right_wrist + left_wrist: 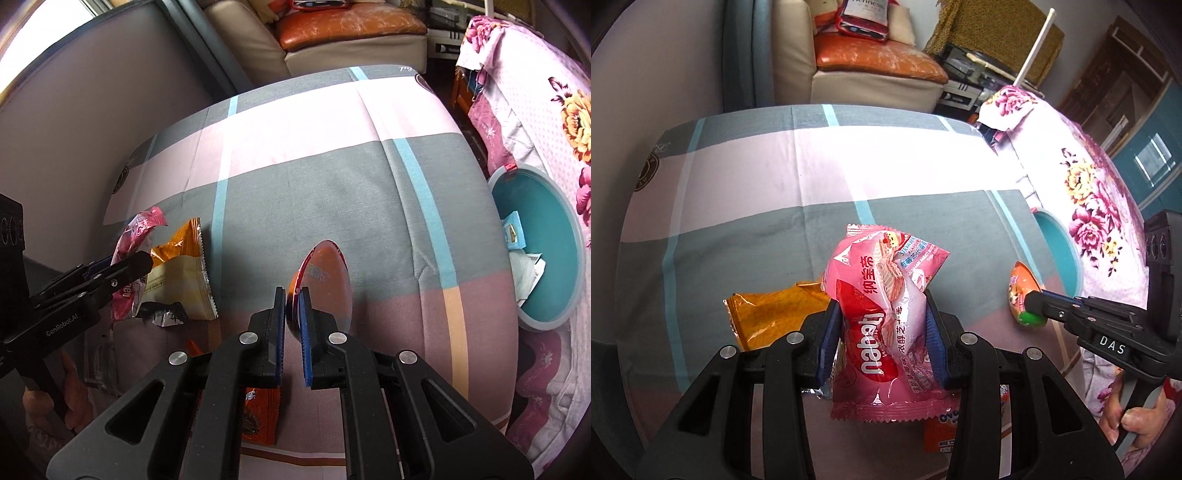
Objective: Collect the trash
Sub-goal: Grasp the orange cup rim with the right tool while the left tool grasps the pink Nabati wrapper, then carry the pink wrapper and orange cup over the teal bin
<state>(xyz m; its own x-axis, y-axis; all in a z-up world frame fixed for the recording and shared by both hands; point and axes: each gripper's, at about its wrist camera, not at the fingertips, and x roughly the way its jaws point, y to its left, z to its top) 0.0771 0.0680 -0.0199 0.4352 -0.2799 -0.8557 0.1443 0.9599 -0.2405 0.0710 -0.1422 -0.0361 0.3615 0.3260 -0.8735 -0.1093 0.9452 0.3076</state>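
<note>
Two wrappers lifted, pink wafer packet (886,306) in left gripper (884,332) jaws, flat orange wrapper (325,284) pinched by right gripper (293,328); teal bin (565,314) holds scraps, yellow packet (181,273) remains on tabletop (332,177).

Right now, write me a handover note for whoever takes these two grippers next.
Left gripper: shut on the pink wafer wrapper, lifted off the table.
Right gripper: shut on the edge of a flat orange oval packet, also held up.
Bin: teal, on the floor beside the table on the right-hand side, already holding a small blue box and some white paper.
Left on the table: the orange-yellow snack bag, a crumpled black and silver scrap, and an orange wrapper under the right gripper.
Next, likely: drop both held pieces in the bin, then fetch the rest.
</note>
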